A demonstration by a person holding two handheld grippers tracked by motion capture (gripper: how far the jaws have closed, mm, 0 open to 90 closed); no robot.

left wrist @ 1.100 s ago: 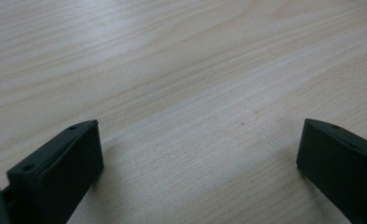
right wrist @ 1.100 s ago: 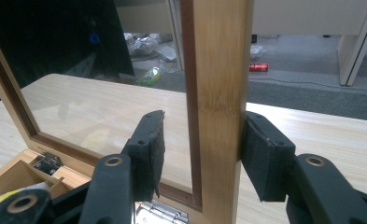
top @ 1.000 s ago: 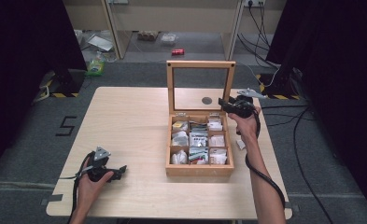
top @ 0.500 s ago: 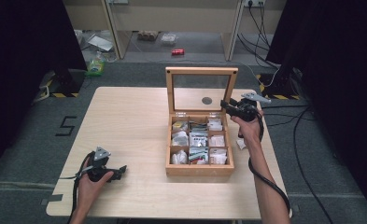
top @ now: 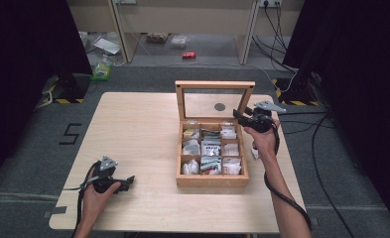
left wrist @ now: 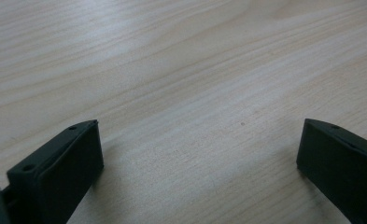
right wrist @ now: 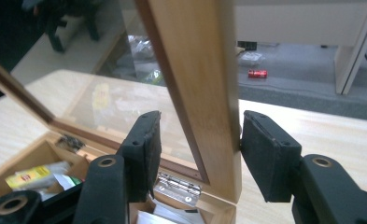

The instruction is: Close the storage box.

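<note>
A wooden box point(top: 212, 156) sits on the right half of a pale wooden table point(top: 133, 134), its glass-paned lid point(top: 215, 101) standing upright at the far edge. The box is split into 9 small compartments holding packets and sachets, most of them white, with a yellow one point(right wrist: 29, 176) in a far corner. The right gripper point(top: 239, 117) is held at the lid's right upright, just above the hinge line, with the person's right hand point(top: 263, 139) behind it at the box's right side. In the right gripper view, the lid's wooden frame post point(right wrist: 195, 84) stands between the 2 black jaws: the right-hand jaw lies against the post's outer edge, while the left-hand jaw stands apart from the post on the glass side, with a clear gap showing. The jaws have just been opening, so the post is between them but not squeezed. A metal hinge point(right wrist: 176, 186) shows just below, where the lid meets the box's back wall. The left gripper point(top: 128, 179) rests low over the table's near left corner, well apart from the box, in the person's left hand point(top: 99, 191). In the left gripper view, its 2 jaws stand wide apart over bare wood grain with nothing between them. On the floor beyond the table a small red can point(top: 189, 55) lies near a desk leg, and a green bottle point(top: 101, 69) stands at the left.
</note>
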